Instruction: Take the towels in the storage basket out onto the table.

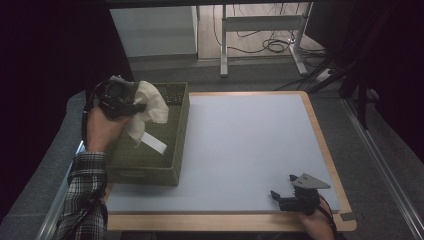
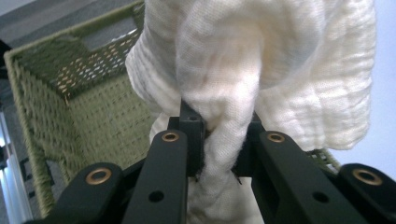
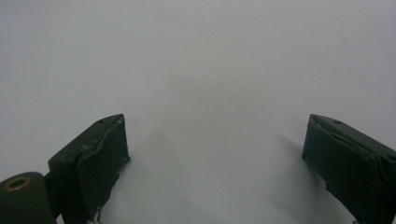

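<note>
- High view: I see a green woven basket (image 1: 150,165) at the table's (image 1: 240,145) left; my left gripper (image 1: 131,107) holds a white cloth (image 1: 150,102) above it. My right gripper (image 1: 282,192) rests near the front edge.
- Left gripper view: jaws pinch the cloth (image 2: 261,70), basket (image 2: 60,102) behind.
- Right gripper view: jaws wide apart, nothing between them.

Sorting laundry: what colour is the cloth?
Cream-white cloth, clearest in the left gripper view.

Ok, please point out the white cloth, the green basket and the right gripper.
white cloth (image 2: 261,60): left gripper view, its bunched middle.
green basket (image 1: 145,176): high view, its near wall.
right gripper (image 1: 283,186): high view, between its fingertips.
</note>
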